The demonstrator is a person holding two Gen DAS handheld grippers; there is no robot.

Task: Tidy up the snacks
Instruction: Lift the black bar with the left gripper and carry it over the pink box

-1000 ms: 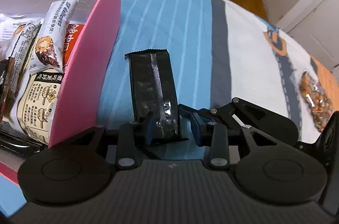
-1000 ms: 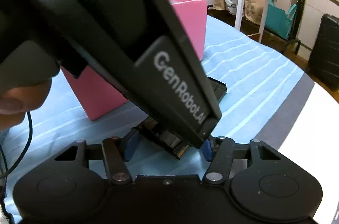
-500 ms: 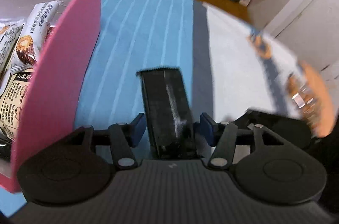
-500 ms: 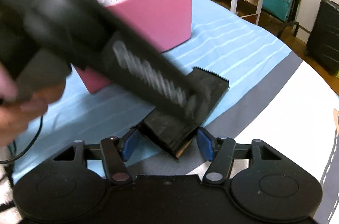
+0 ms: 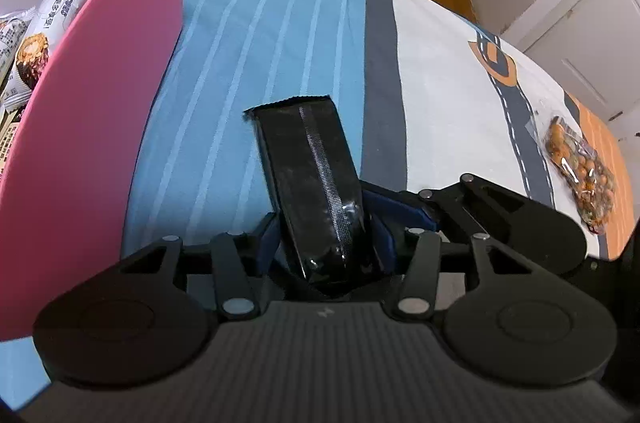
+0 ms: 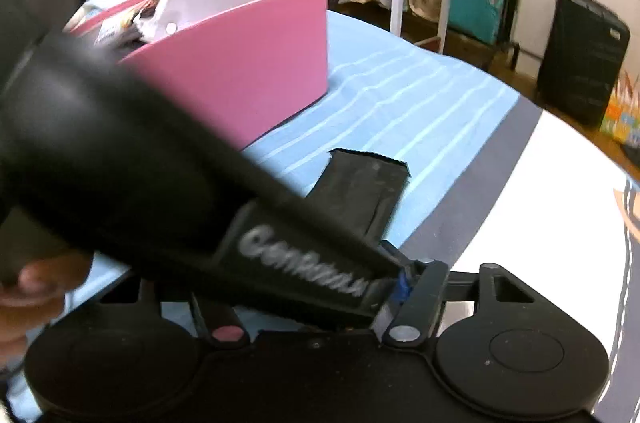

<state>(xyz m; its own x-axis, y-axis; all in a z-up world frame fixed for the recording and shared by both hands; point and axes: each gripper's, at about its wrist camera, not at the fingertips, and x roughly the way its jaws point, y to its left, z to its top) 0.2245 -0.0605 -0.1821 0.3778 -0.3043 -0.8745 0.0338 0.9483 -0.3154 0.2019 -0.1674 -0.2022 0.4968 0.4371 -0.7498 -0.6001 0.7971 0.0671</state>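
Since a second ago I see my left gripper [image 5: 326,237] has slid up the black snack packet [image 5: 316,183], its jaws just closing and now clenched on the near end. Beside it on the blue striped cloth [image 5: 256,35] stands the pink box [image 5: 120,95]; a wrapper [image 5: 56,11] inside reads "delicious". My right gripper [image 6: 308,297] is blocked by the left one's "GenRobot" body; I cannot tell its grip
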